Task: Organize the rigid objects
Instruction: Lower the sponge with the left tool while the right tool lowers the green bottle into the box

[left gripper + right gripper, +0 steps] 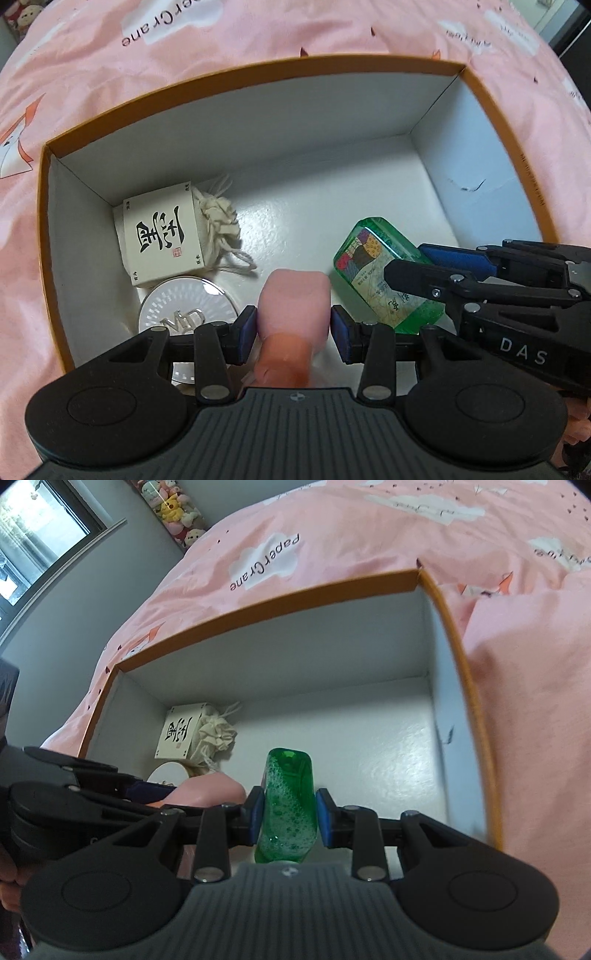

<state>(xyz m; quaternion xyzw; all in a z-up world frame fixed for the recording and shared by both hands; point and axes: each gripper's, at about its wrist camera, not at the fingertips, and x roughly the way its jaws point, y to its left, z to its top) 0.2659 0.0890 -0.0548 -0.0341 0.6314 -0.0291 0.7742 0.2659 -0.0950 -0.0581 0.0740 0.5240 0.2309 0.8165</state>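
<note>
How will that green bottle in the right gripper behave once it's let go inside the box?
The green bottle looks like smooth clear plastic, so probably slippery. Foamy liquid inside suggests some heft and sloshing. Its sides look flat, so lying in the box it likely won't roll.

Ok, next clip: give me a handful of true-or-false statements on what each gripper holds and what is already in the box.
1. The right gripper is clamped on a green bottle. True.
2. The left gripper holds a blue can. False: a pink object sits between its pads.
3. A white carton with black calligraphy lies in the box. True.
4. The box is lined with black. False: its inside is white, its rim orange-brown.
5. A cloth drawstring pouch lies beside the carton. True.
</note>
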